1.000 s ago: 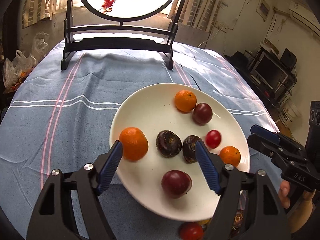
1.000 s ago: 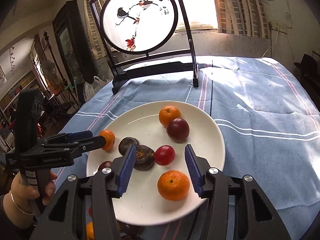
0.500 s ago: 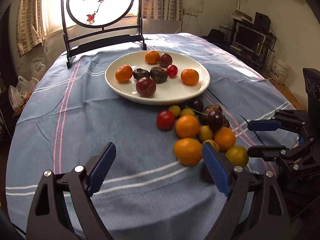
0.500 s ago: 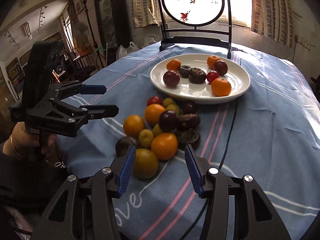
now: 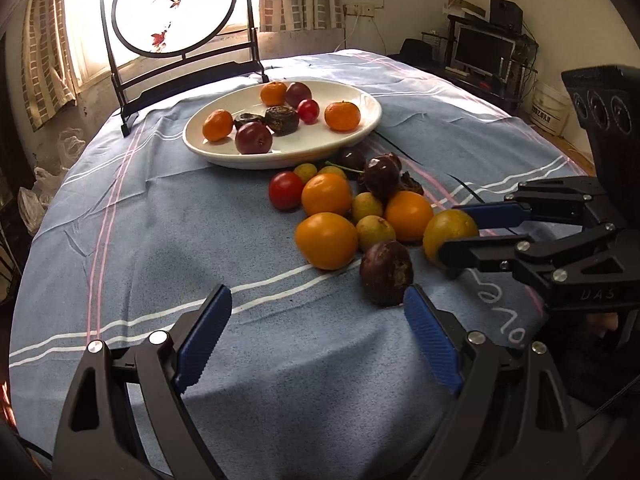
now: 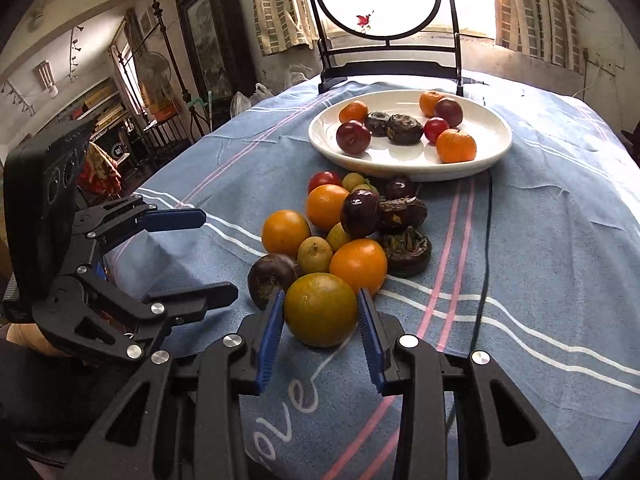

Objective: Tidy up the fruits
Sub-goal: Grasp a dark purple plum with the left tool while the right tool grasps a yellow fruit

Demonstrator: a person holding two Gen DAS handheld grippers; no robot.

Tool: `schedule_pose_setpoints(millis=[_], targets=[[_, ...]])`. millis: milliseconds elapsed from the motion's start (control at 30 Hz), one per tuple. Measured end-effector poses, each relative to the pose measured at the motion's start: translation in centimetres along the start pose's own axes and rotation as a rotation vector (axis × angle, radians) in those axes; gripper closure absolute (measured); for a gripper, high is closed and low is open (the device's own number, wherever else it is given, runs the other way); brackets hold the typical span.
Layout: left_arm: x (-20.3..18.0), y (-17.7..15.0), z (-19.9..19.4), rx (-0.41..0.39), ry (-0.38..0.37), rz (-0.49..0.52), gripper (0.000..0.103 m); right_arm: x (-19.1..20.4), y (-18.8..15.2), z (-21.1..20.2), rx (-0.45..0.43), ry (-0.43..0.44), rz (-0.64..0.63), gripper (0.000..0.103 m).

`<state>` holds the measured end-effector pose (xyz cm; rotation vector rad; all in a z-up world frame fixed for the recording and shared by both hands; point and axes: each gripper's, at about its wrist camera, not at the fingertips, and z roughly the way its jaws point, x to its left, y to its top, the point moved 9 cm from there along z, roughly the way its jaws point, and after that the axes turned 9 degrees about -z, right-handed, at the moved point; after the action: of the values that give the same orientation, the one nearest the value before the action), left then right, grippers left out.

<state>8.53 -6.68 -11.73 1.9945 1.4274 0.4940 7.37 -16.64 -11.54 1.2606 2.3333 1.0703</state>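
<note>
A white plate (image 5: 362, 130) (image 6: 496, 152) with several fruits stands mid-table. A pile of loose oranges, small yellow fruits, dark fruits and a red tomato (image 5: 285, 190) lies on the blue cloth in front of it. My right gripper (image 6: 320, 314) has its jaws around the nearest yellow-green orange (image 6: 321, 309) (image 5: 450, 233), pads at its sides. My left gripper (image 5: 316, 330) is open and empty over bare cloth, just short of a dark wrinkled fruit (image 5: 386, 272).
A round painted screen on a black stand (image 5: 176, 12) stands behind the plate. A black cable (image 6: 482, 248) runs across the cloth right of the pile. Furniture and a monitor (image 5: 482, 50) surround the table.
Both grippers have pulled back from the plate to the near side of the pile. The right gripper's jaws have narrowed around the yellow-green orange.
</note>
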Motion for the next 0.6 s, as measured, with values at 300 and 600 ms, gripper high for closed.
schedule_pose_setpoints(millis=[300, 600], targets=[[-2.7, 0.1, 2.6, 0.004, -0.030, -0.038, 0.050, -4.1, -2.2, -3.9, -0.051, -0.008, 0.150, 0.066], [-3.4, -0.3, 2.5, 0.027, -0.062, -0.063, 0.071, -3.2, -3.1, -3.9, -0.064, 0.018, 0.127, 0.066]])
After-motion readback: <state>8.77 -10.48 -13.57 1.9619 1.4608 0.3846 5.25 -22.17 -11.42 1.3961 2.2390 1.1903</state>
